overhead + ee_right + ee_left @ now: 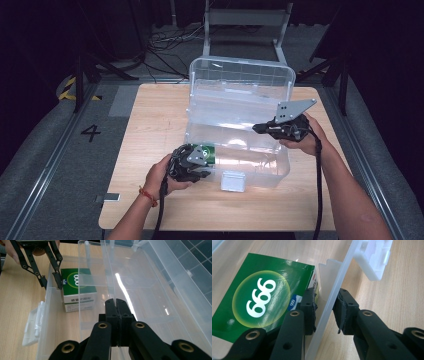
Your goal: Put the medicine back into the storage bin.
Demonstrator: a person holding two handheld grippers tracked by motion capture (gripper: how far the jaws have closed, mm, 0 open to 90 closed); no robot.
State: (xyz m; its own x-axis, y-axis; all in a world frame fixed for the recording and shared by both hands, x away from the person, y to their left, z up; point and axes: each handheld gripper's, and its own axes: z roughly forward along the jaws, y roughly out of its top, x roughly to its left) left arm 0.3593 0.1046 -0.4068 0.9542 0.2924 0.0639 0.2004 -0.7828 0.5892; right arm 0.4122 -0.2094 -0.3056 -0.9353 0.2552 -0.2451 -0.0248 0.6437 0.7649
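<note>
The left gripper straddled, jaws apart, the front wall of the clear bin beside the green box inside, while the right gripper clamped the bin's side wall.

Clear storage bin, white latch. Green box: pale yellow-green disc, white "666"; white side panel. Black grippers. Light wood-grain table.
</note>
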